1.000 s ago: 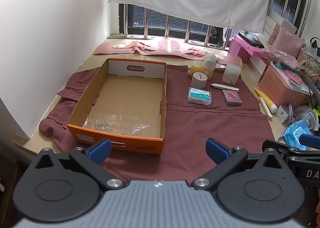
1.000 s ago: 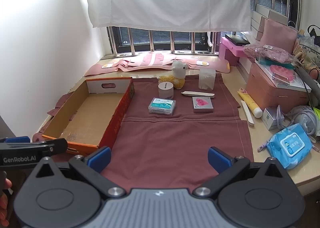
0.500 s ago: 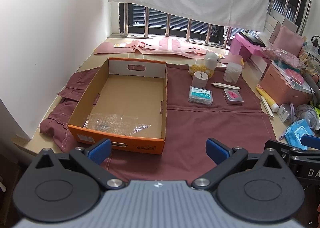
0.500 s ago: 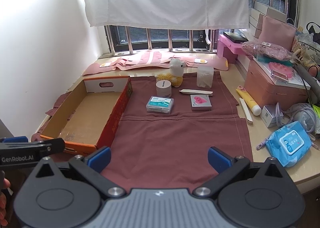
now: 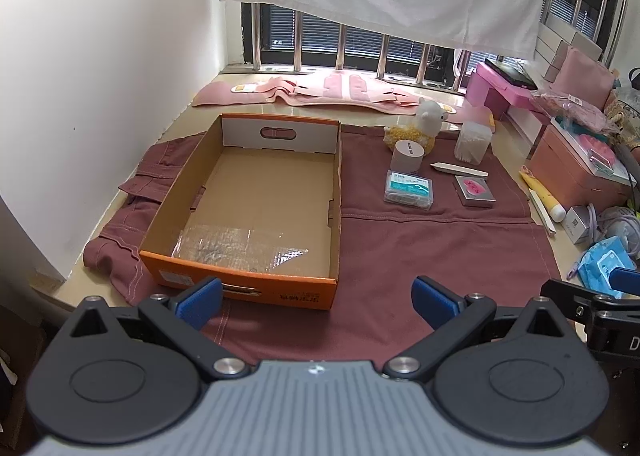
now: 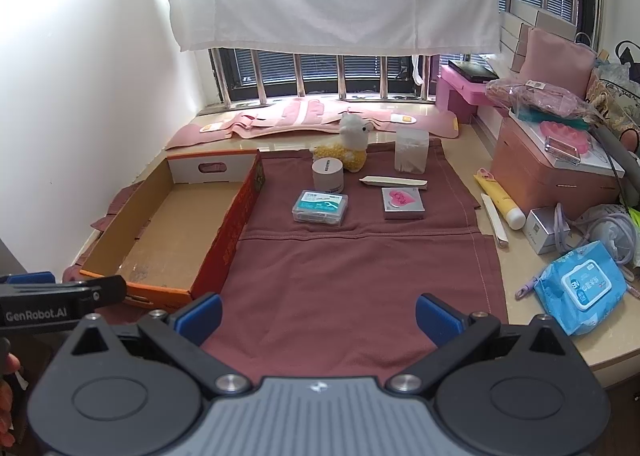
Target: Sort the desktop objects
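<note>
On the maroon cloth (image 5: 400, 256), the cardboard box (image 5: 256, 191) holds only plastic film (image 5: 236, 248).

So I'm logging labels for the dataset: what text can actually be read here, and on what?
"GenRobot.AI": on the left hand-held gripper body, right wrist view.
"D": cut-off letter on the right hand-held gripper, left wrist view.
Too small or blurred: floss box, white jar, blue wipes pack, orange box print and sticker.
</note>
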`<state>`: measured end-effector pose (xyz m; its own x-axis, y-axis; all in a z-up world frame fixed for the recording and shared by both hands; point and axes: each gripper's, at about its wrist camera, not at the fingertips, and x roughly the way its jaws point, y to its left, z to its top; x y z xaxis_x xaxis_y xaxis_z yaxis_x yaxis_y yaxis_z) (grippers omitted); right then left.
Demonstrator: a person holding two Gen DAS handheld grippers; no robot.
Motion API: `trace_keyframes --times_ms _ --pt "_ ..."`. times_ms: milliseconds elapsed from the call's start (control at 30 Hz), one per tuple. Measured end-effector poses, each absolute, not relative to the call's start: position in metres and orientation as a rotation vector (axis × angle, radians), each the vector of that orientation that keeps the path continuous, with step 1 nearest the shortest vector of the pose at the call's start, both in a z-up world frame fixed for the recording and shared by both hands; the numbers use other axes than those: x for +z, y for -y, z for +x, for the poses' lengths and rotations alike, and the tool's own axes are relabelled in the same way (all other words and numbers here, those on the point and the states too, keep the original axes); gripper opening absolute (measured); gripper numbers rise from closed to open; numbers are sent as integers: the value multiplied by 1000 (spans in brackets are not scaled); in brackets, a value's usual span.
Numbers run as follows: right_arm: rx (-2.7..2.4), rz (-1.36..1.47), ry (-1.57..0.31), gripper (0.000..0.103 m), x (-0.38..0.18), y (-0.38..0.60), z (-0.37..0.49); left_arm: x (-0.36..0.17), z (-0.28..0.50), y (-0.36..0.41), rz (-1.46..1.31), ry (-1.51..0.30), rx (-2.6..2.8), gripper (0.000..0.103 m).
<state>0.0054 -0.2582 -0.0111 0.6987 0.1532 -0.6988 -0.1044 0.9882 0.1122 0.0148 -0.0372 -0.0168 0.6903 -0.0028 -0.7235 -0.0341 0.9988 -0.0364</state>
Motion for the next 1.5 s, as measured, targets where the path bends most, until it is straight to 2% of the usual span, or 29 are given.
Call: trace_keyframes --times_ms 1500 --pt "99 39 -726 103 2 235 8 -7 32 22 -15 -784 -49 103"
